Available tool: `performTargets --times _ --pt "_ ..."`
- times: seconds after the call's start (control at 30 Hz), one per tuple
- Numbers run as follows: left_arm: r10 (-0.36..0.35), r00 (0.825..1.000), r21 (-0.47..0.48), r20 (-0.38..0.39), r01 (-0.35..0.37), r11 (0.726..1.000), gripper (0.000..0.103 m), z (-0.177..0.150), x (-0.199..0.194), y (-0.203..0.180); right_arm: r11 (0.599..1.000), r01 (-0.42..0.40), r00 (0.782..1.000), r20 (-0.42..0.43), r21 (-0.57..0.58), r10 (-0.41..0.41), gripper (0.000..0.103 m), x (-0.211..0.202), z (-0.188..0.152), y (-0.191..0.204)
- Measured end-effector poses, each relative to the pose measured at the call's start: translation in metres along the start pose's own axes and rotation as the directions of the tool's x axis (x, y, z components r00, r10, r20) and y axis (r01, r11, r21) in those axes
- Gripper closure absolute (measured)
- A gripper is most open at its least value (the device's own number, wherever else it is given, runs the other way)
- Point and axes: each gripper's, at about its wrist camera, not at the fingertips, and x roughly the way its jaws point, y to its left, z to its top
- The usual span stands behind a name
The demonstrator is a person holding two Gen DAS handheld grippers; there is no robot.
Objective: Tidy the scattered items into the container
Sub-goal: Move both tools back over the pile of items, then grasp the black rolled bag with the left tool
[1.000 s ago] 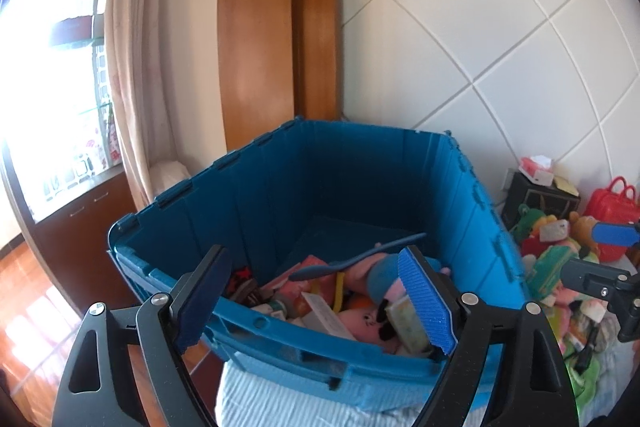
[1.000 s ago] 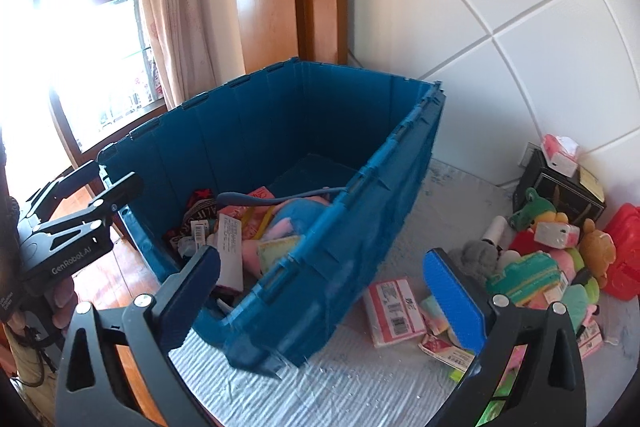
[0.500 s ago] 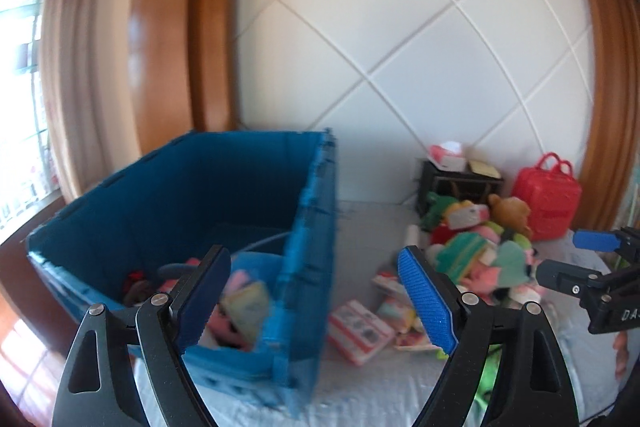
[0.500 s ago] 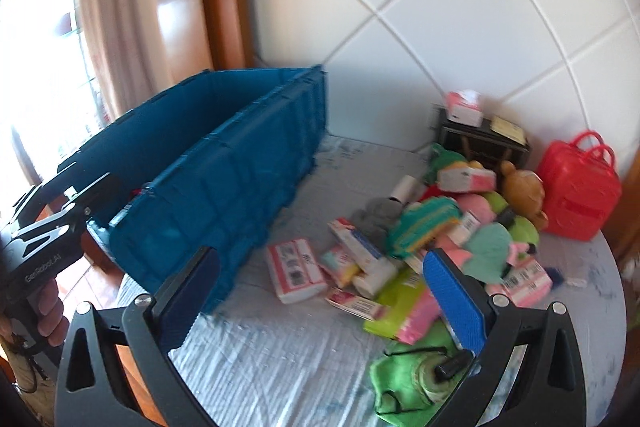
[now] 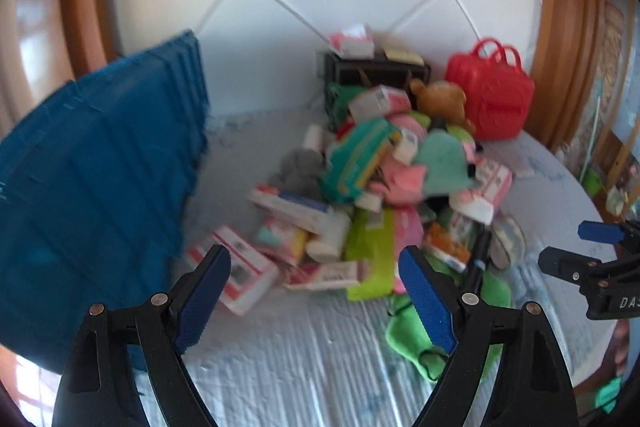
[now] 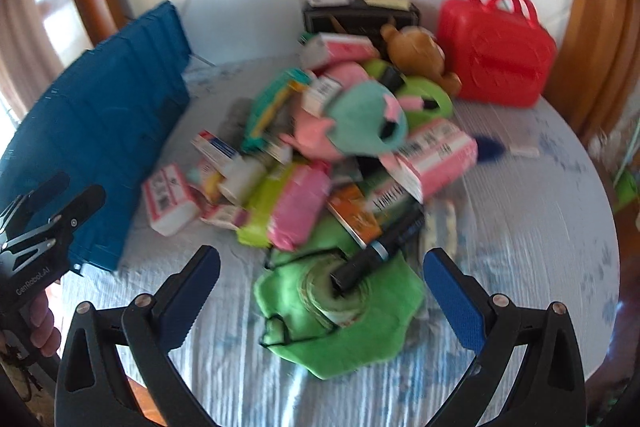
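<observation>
Both grippers, left (image 5: 314, 291) and right (image 6: 322, 287), have swung from the blue crate (image 5: 96, 187) (now at left) to the scattered pile (image 6: 340, 147), jaws wide and empty, ready for another pick.

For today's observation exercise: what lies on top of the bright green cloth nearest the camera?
On the bright green cloth sits a round roll, with a black cylindrical torch leaning across it. The pile of boxes overlaps the cloth's far edge, hiding whatever lies beneath.

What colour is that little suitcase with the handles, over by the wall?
Bright red all over, handles included. The suitcase shows best in the right wrist view.
</observation>
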Motion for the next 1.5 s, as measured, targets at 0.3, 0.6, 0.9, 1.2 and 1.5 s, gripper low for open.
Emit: performTargets --times 0.3,0.6,0.9,1.2,1.5 --pt "-0.050 0.982 0.052 -0.184 0.060 0.997 0.016 -0.032 0.064 -0.067 0.993 0.055 0.988 -0.147 0.107 -0.039 0.000 0.045 -0.038 -0.071" --pt "-0.056 0.970 0.059 -0.235 0.072 0.996 0.016 -0.048 0.101 -0.119 0.988 0.062 0.974 -0.226 0.144 -0.028 0.000 0.077 -0.066 -0.126" --pt "-0.115 0.962 0.121 -0.248 0.149 0.981 0.016 -0.044 0.124 -0.156 0.976 0.101 0.970 -0.236 0.192 -0.054 0.000 0.083 -0.072 -0.151" --pt "-0.109 0.947 0.098 -0.302 0.144 0.985 0.017 -0.043 0.162 -0.186 0.989 0.050 0.978 -0.209 0.143 -0.019 0.000 0.117 -0.029 -0.161" --pt "-0.102 0.918 0.067 -0.383 0.138 0.988 0.035 -0.048 0.185 -0.220 0.994 -0.050 0.952 -0.297 0.098 0.077 0.000 0.165 -0.019 -0.178"
